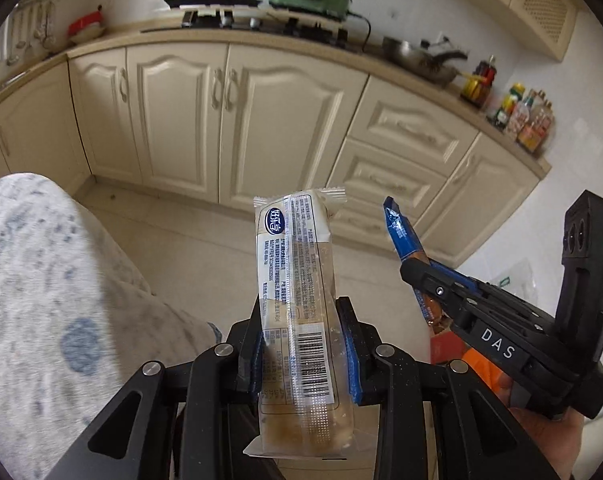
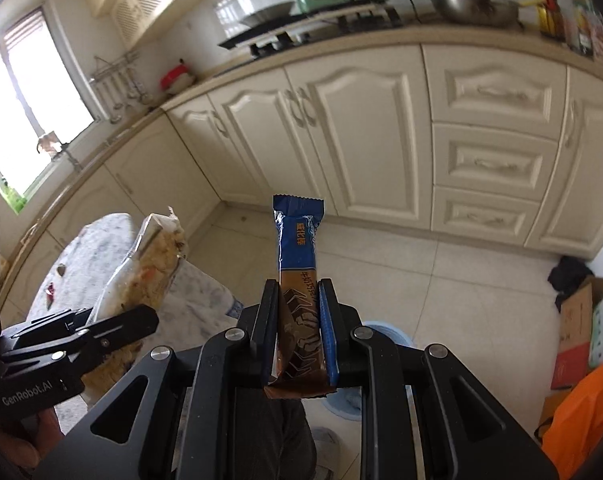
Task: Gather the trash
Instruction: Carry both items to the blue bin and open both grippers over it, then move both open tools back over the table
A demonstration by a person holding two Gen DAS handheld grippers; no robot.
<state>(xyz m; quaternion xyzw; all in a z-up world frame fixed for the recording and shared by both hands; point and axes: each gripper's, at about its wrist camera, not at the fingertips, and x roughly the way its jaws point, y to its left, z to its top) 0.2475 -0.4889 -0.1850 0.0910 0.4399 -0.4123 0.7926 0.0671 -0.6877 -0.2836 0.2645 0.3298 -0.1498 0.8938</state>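
My left gripper [image 1: 301, 312] is shut on a clear snack wrapper [image 1: 293, 264] with a white label and barcode; the wrapper stands upright between the pads. My right gripper [image 2: 299, 292] is shut on a blue and brown chocolate bar wrapper [image 2: 297, 248], also upright. In the left wrist view the right gripper [image 1: 411, 276] shows at the right with the blue wrapper [image 1: 399, 228] sticking out of it. In the right wrist view the left gripper [image 2: 133, 316] shows at the left with the clear wrapper [image 2: 157, 256]. Both are held above the floor.
Cream kitchen cabinets [image 1: 229, 120] and a countertop with a stove [image 1: 237, 16] and bottles [image 1: 525, 116] lie ahead. A marbled round table [image 1: 41, 280] is at the left. A light blue bin [image 2: 385, 334] sits below the right gripper. Cardboard boxes [image 2: 581, 320] and an orange bag [image 2: 585, 412] stand at the right.
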